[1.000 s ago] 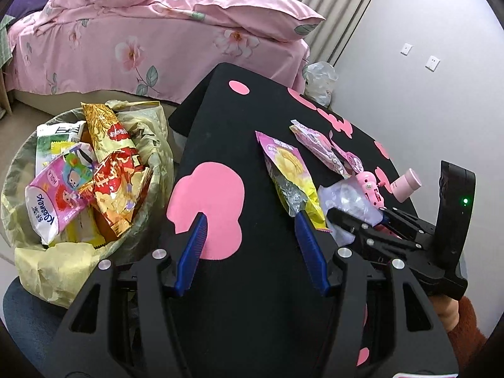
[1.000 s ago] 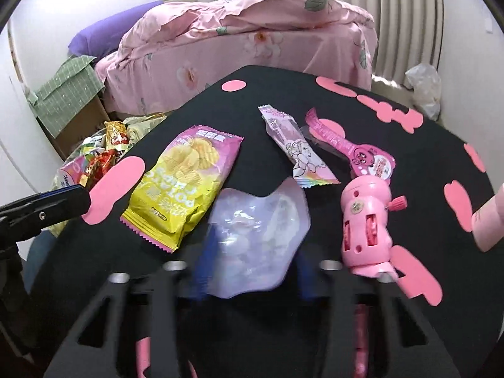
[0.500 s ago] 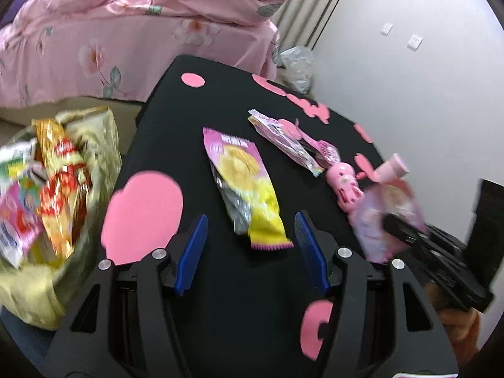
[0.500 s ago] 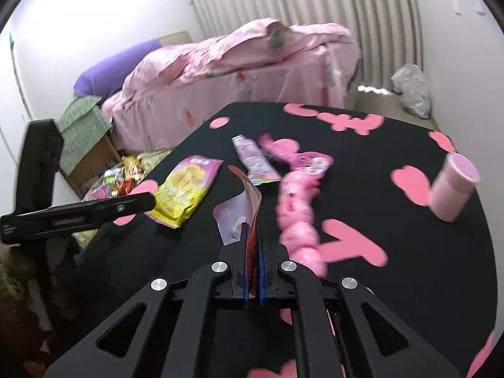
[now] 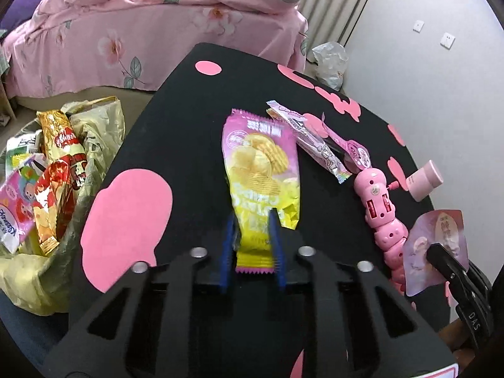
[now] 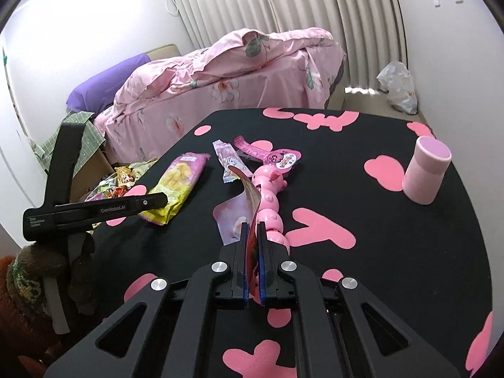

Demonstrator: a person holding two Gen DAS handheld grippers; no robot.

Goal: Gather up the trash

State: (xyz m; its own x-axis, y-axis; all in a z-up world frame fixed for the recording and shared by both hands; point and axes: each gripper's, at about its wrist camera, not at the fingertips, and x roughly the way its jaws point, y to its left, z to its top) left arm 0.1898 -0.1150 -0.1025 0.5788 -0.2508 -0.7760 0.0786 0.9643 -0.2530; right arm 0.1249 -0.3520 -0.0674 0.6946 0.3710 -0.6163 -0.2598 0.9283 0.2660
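"GenRobot.AI" reads along the side of the left gripper [image 6: 157, 201], whose blue fingers close around the near end of the yellow-and-pink chip bag [image 5: 261, 182] lying flat on the black surface [image 5: 176, 132]. The right gripper [image 6: 252, 230] is clamped on a pale pink pouch [image 6: 234, 217], held upright off the surface; its print is too small to read. Beside it lie a pink caterpillar toy [image 6: 271, 201], a slim candy wrapper [image 5: 315, 141] and a pink cup [image 6: 425, 170]. The trash bag [image 5: 94, 157] beside the surface's left edge holds wrappers, one marked "Kleenex", and is partly cut off.
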